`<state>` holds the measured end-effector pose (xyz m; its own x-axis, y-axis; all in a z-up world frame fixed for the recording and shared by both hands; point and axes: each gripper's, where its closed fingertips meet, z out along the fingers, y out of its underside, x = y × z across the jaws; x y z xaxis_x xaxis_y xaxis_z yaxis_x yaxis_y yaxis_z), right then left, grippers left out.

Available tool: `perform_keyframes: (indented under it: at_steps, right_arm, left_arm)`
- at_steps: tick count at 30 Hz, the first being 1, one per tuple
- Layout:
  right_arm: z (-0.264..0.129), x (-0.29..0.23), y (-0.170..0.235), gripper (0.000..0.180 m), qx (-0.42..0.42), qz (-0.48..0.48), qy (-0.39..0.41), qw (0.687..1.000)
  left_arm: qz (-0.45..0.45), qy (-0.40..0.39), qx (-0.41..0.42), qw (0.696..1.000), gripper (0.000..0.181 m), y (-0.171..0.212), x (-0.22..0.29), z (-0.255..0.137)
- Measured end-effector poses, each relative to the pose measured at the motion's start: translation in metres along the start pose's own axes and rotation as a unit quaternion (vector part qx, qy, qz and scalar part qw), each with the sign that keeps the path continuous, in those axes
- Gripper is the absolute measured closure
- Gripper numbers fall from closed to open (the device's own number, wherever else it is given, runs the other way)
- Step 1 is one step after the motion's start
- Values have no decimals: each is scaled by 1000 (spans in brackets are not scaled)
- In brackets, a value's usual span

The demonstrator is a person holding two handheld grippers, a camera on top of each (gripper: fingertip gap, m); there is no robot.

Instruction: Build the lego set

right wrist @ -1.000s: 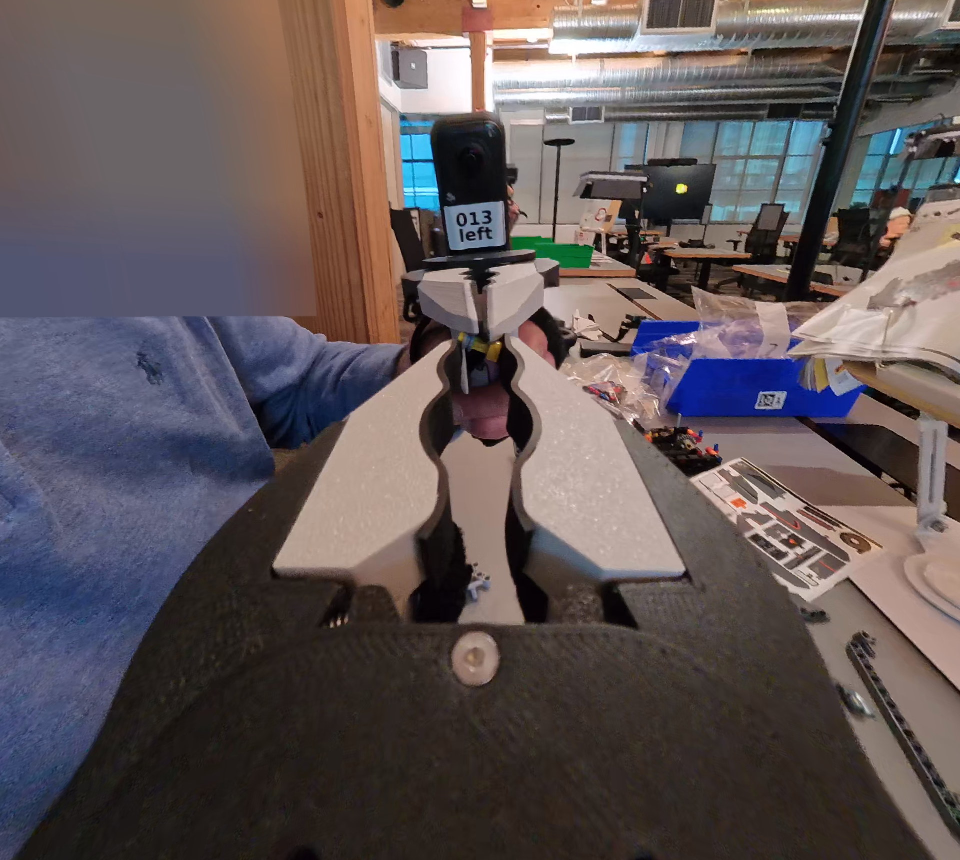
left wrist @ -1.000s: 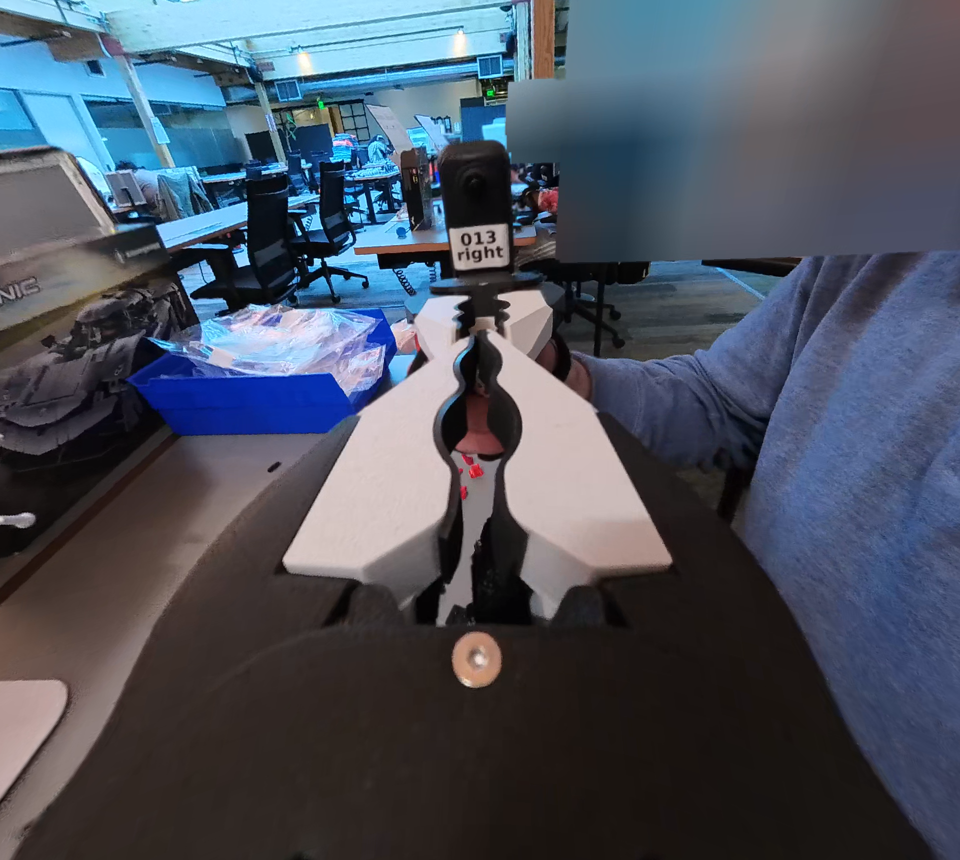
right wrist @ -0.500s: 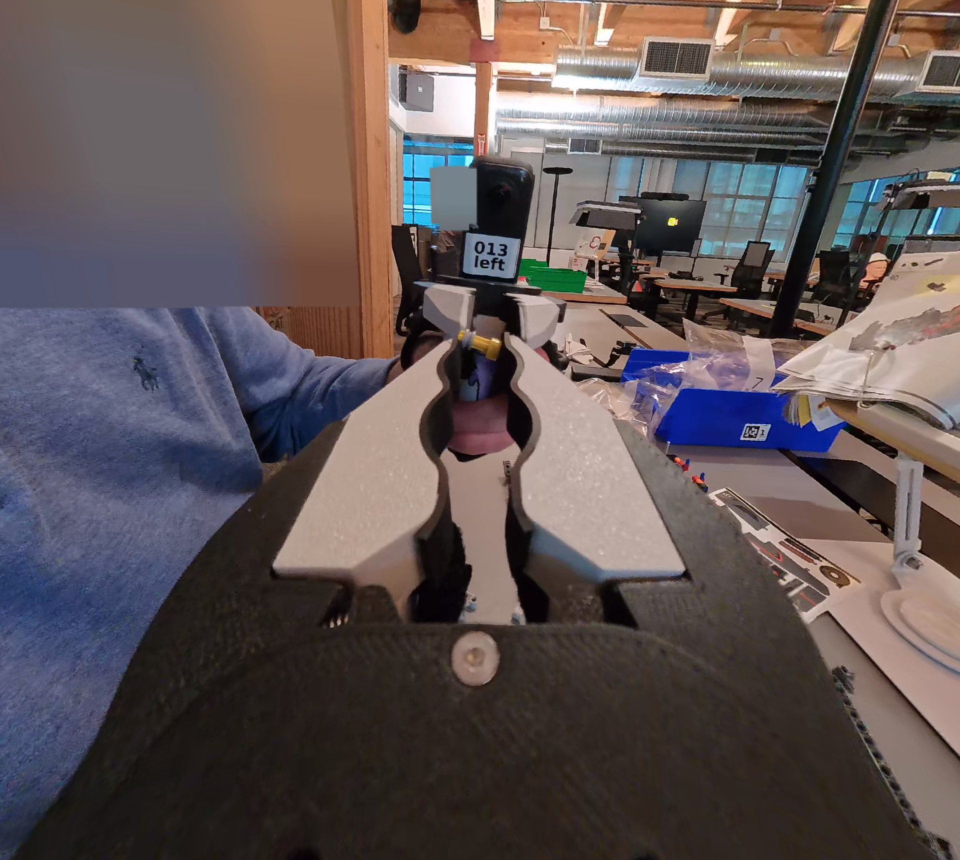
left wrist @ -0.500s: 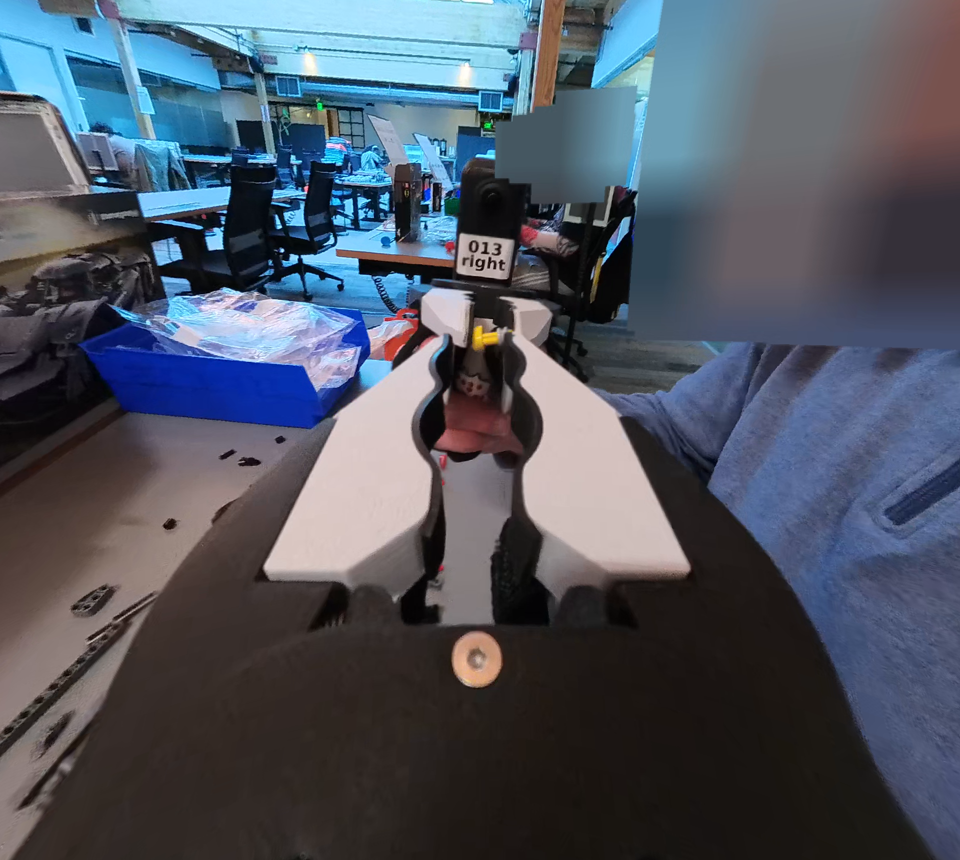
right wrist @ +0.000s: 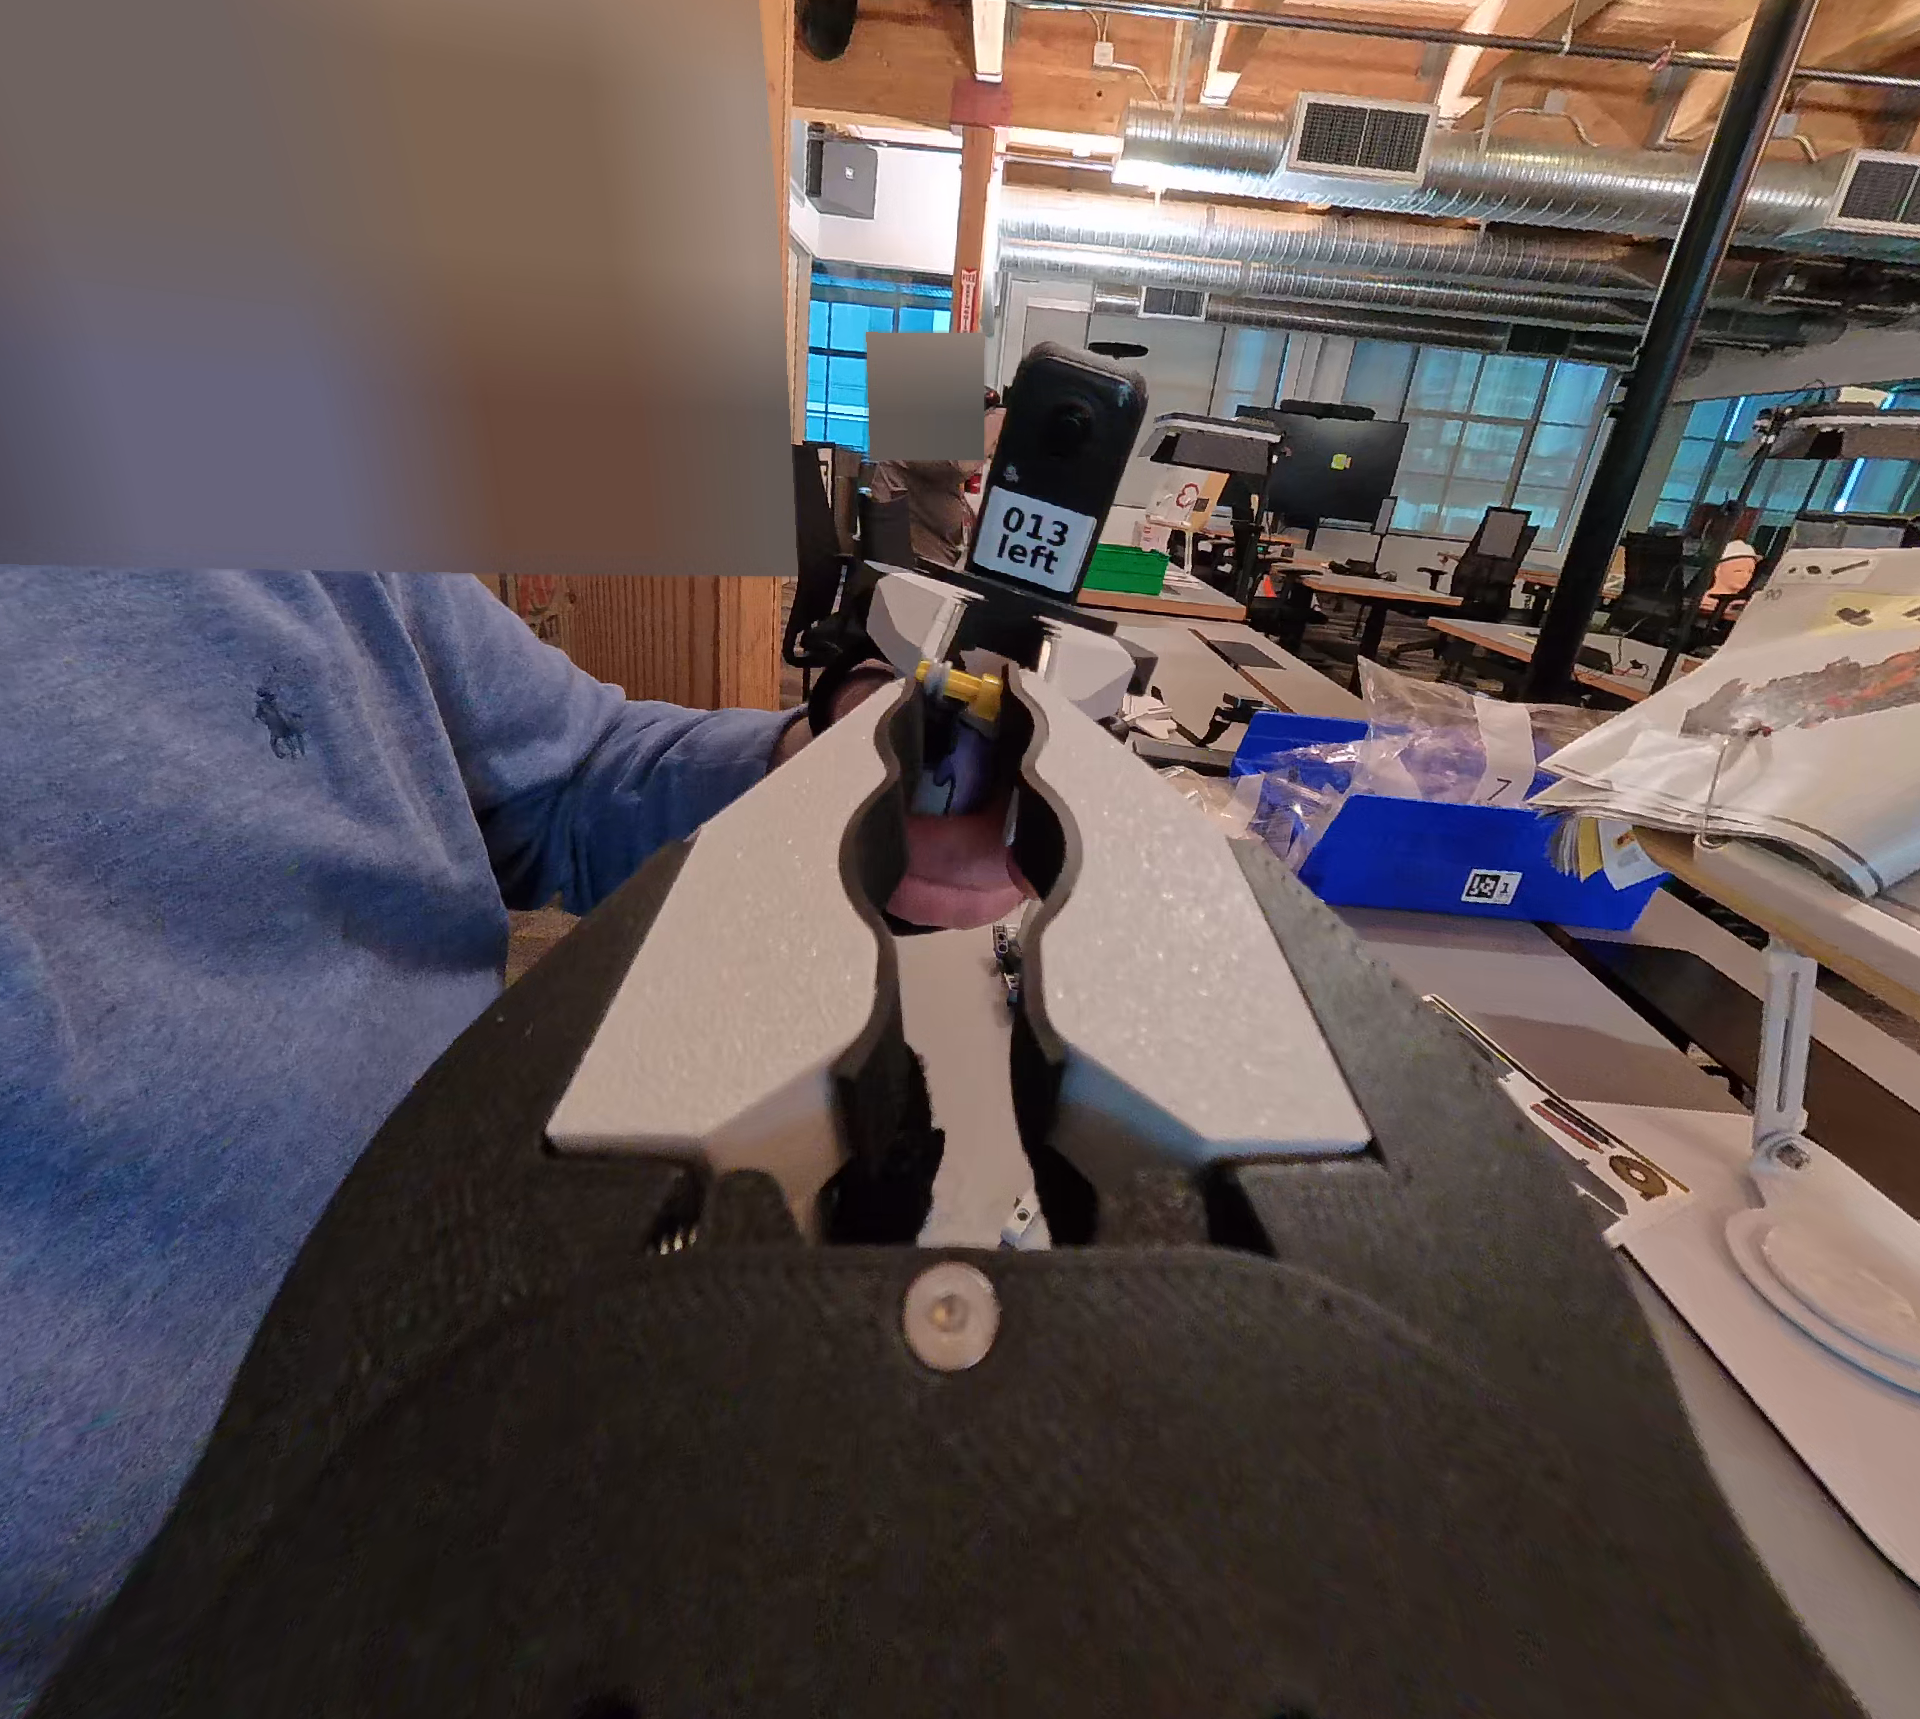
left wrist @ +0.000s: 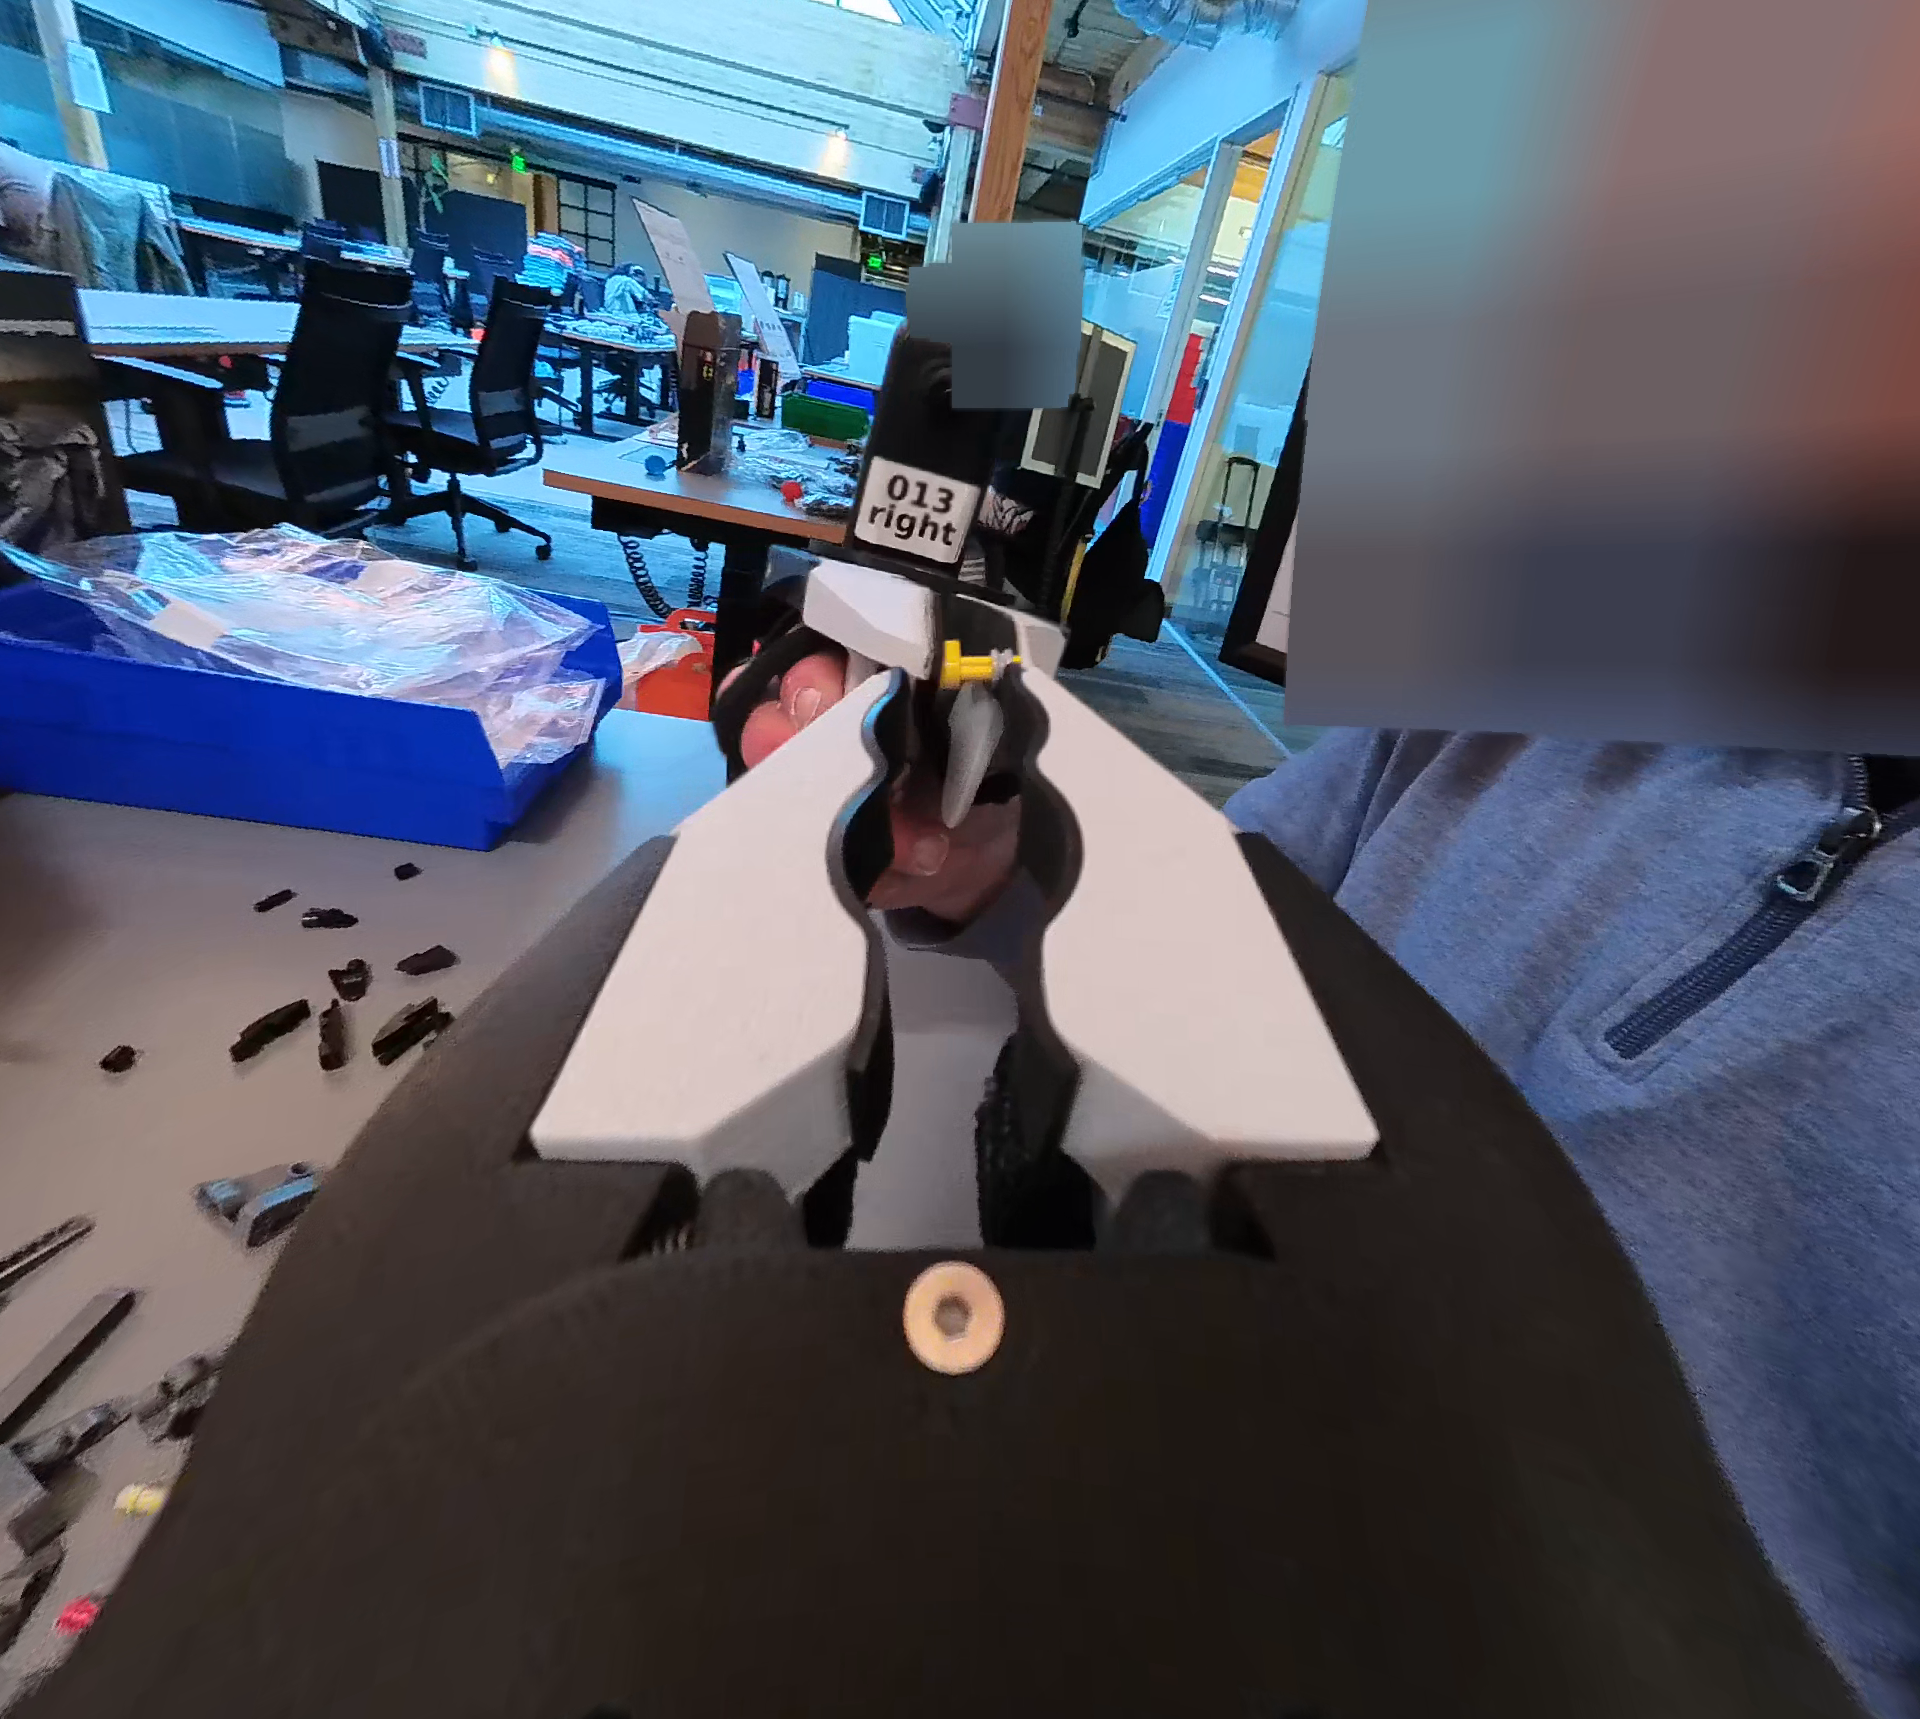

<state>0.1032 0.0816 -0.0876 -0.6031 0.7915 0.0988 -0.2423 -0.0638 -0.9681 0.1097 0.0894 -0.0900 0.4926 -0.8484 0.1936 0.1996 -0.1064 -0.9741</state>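
Observation:
My two grippers are held tip to tip above the grey table (left wrist: 156, 942). Between them is a small lego piece: a yellow pin (left wrist: 966, 663) with a grey blade-shaped part (left wrist: 971, 750) hanging below it. My left gripper (left wrist: 966, 682) has its jaws narrowed around this piece. My right gripper (right wrist: 956, 687) closes on the yellow pin (right wrist: 966, 685) from the opposite side. Each view shows the other gripper facing it: the right one in the left wrist view (left wrist: 925, 630), the left one in the right wrist view (right wrist: 987, 641). A hand shows behind the tips.
A blue bin (left wrist: 260, 744) with plastic bags stands at the back; it also shows in the right wrist view (right wrist: 1455, 859). Loose black pieces (left wrist: 343, 1015) lie on the table. An instruction booklet (right wrist: 1766, 734) rests on a white stand (right wrist: 1787, 1087) above a sticker sheet (right wrist: 1600, 1150). The person's blue sweater (left wrist: 1610, 1046) is close. Both grippers' tips are close together, under 4 cm apart.
Both grippers stayed tip to tip and tilted upward. The left jaws, pressed together a second ago, now stand slightly apart around the yellow pin piece. The left view swung, showing more table.

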Motion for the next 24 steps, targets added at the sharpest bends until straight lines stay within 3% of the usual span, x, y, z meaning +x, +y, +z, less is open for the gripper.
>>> perform_keyframes:
  at_steps: [24]
  right_arm:
    - [-1,2,5,175,-18,2,12,1000]
  left_arm:
    - [43,-8,-15,999,177,5,0,1]
